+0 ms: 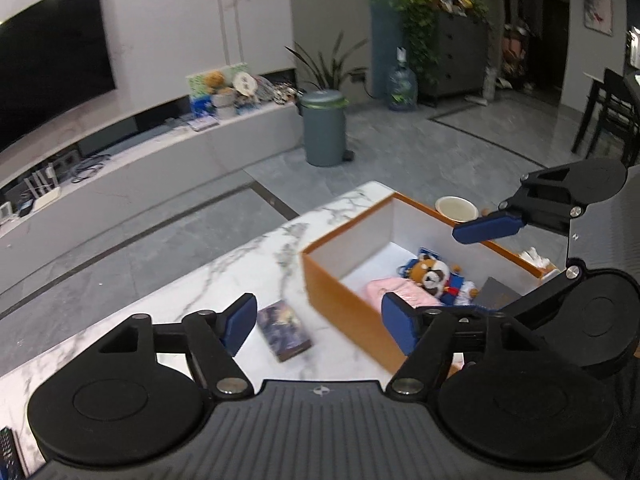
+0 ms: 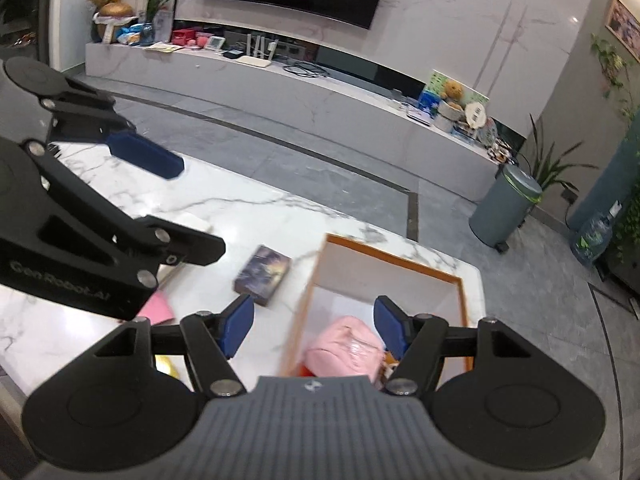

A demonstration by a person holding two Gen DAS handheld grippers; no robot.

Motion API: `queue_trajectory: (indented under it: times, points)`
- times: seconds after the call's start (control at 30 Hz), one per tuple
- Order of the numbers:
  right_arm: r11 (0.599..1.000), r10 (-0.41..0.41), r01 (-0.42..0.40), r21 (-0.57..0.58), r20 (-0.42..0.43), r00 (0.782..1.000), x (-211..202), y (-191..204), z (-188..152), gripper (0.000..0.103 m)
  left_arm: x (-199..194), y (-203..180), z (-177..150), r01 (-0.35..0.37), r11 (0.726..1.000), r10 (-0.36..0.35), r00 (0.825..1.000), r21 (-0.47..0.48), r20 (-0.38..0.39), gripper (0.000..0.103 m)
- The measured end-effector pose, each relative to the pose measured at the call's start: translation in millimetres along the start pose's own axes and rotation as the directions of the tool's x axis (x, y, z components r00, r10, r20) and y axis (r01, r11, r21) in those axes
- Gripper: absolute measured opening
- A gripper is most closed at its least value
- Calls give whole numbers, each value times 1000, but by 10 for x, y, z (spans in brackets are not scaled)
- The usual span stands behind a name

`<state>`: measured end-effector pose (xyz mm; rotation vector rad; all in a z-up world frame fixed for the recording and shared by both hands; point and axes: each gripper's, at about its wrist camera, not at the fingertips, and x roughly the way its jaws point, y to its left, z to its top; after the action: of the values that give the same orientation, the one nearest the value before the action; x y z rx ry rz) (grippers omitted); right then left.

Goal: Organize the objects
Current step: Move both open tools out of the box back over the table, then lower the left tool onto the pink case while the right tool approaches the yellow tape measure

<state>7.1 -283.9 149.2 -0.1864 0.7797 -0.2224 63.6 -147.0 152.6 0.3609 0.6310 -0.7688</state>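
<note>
Just left of the orange-walled, white-lined open box [image 1: 340,280] on the white marble tabletop [image 1: 200,280] lies the dark purple rectangular card box [image 1: 285,330], flat on its broad face, and that's the piece not yet put away. Inside the orange box I can see a pink soft pouch [image 1: 400,292] and a small brown plush bear in blue clothes [image 1: 434,276], already tucked in.

The left gripper [image 1: 320,324] hangs above the orange box's near-left corner, blue pads spread wide, nothing between them. The purple box sits right under its left pad, long axis running from the near edge of the orange box's left wall away toward the table's front, slightly skewed.

The right gripper [image 2: 312,328] hovers over the orange box itself, jaws apart and empty, with the pink pouch showing between its pads below.

So the left one looks the nearer by my reckoning: the purple box lies just outside the orange wall on its side. A grip across the short width seems the sensible call, then a short carry rightward over the wall.
</note>
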Motion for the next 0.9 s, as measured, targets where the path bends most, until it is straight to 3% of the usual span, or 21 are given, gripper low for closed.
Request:
queue_trajectory:
  times: [0.23,0.43,0.63,0.9]
  points:
    - [998,58,-59,3,81,995,24,452,49,73,-172,381,-448,-50,990,61,995,-132,85,87]
    - [986,131,-150,67,225,965,342,766,-318,73,-74,610,-1038,-130,964,166,976,-233,143,87]
    - [970,196,-225,95,244,950,677,1016,-717,74,155,781,-1449,-167,937,205,974,-308,97,87]
    - [956,255,-276,101,184,949,1011,1154,-1110,76,383,803,-1565,-160,947,169,986,-279,9,87]
